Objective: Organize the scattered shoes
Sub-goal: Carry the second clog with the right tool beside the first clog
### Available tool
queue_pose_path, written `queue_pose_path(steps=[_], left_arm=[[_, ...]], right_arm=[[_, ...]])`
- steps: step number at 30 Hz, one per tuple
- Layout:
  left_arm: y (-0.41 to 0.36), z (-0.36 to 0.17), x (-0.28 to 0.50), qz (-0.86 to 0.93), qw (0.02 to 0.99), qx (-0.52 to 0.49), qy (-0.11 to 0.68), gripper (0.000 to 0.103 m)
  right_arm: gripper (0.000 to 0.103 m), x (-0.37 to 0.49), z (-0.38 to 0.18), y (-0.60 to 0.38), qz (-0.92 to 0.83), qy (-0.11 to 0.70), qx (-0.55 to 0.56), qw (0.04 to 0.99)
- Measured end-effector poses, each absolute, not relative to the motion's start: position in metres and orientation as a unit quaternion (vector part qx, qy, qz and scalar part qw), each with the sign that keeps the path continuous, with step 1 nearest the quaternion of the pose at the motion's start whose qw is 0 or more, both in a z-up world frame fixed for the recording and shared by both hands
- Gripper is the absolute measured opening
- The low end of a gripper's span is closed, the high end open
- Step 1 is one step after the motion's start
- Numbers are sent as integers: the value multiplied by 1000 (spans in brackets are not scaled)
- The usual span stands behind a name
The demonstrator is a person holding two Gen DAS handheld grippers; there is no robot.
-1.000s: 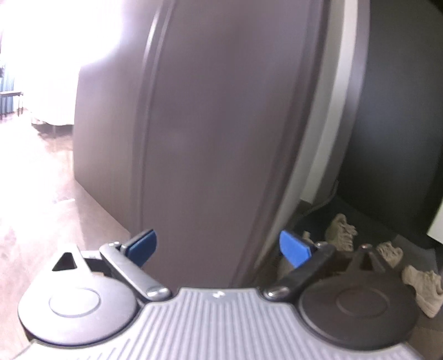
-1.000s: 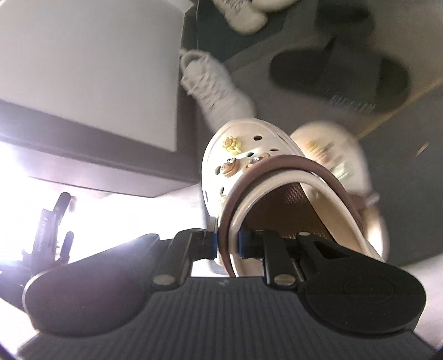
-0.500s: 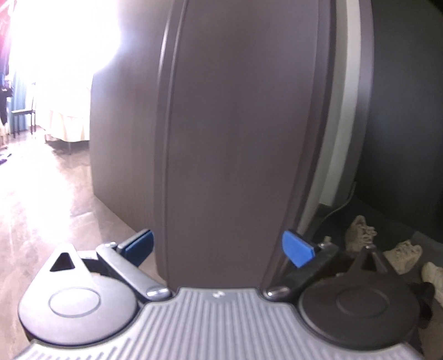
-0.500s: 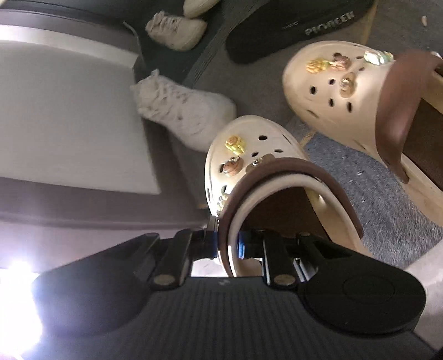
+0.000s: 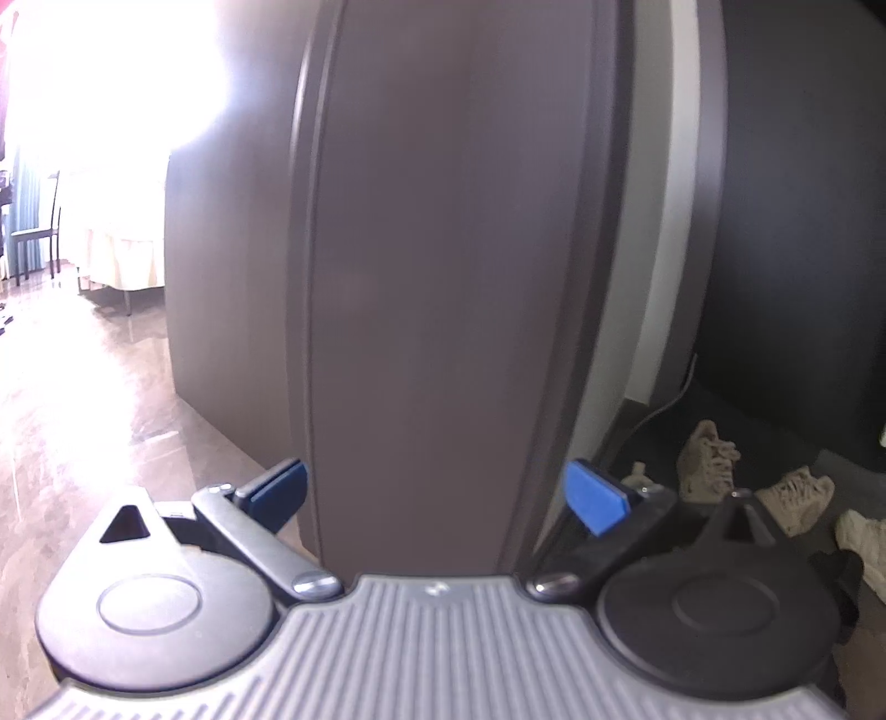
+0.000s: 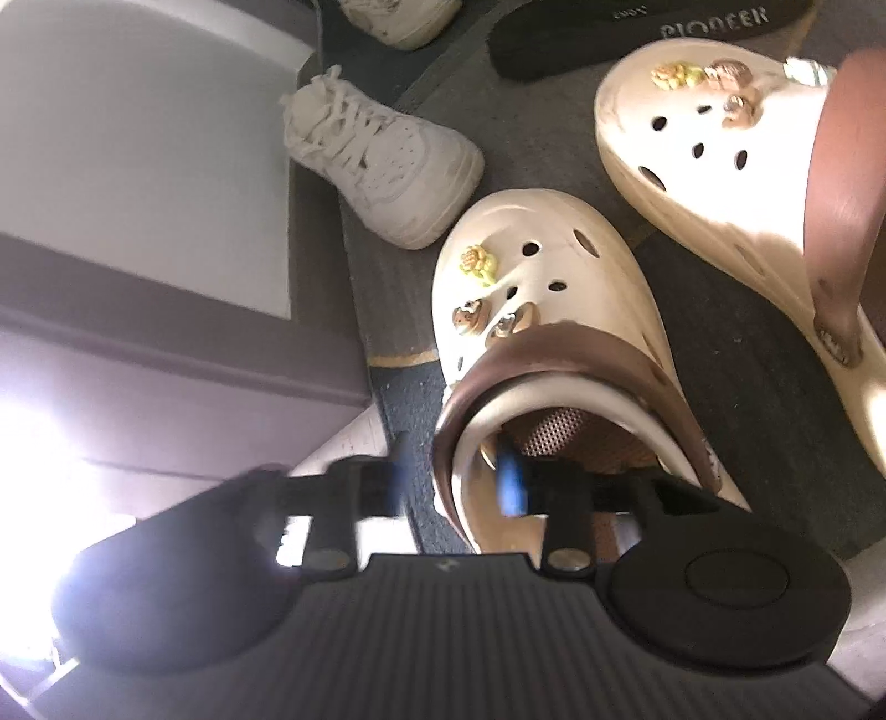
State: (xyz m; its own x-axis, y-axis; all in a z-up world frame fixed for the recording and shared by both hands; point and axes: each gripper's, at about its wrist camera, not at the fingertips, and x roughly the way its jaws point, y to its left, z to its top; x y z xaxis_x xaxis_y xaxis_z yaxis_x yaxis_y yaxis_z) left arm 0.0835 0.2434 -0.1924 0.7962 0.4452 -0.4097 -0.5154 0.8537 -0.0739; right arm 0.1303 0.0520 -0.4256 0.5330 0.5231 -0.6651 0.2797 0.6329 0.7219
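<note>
Setting down a clog beside its mate looks like the step in hand. On the far left, the left gripper (image 5: 434,493) hangs idle with its blue pads spread wide and nothing between them, facing a dark door (image 5: 443,249); some beige sneakers (image 5: 709,459) lie on the floor past the door's right edge.

In the right wrist view, a white sneaker (image 6: 382,160) lies at upper left, near the clog's toe. Next comes the right gripper (image 6: 454,482), whose jaws have just been opening: the pads now stand apart on either side of the clog's (image 6: 542,310) brown heel strap (image 6: 554,360), and no longer pinch it. The clog rests on the dark mat (image 6: 736,387), toe pointing away. Its mate (image 6: 720,166) sits just to the right, toe likewise away. A black slide (image 6: 653,33) lies beyond them.

Next, I judge, the right gripper must back straight off the strap without dragging the clog askew, then go for another stray shoe.
</note>
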Motion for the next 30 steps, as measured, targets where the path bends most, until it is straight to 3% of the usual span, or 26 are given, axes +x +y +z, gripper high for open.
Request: queue_pose_path(steps=[2,7,10,19,25,30], left_arm=[[239,-193,84,249,945,-89,194,101],[231,-195,87,237,947,-89,197,101],[227,-198,88,230,948,-94,201,101],[237,-207,90,228,939,-115,229,101],[234,-208,89,224,938,-117,237,101],[232,-212,90,214,935,-119,255,101]], right_arm=[[72,121,-418,50,91,477,416,769],[71,95,-386,30,157,444,375,798],[69,72,-362,17,179,392,275,859],[66,40,-399,-26,64,419,194,885],[60,69,-415,-30,53,416,164,893],[43,81,-431,-26,56,422,147,893]])
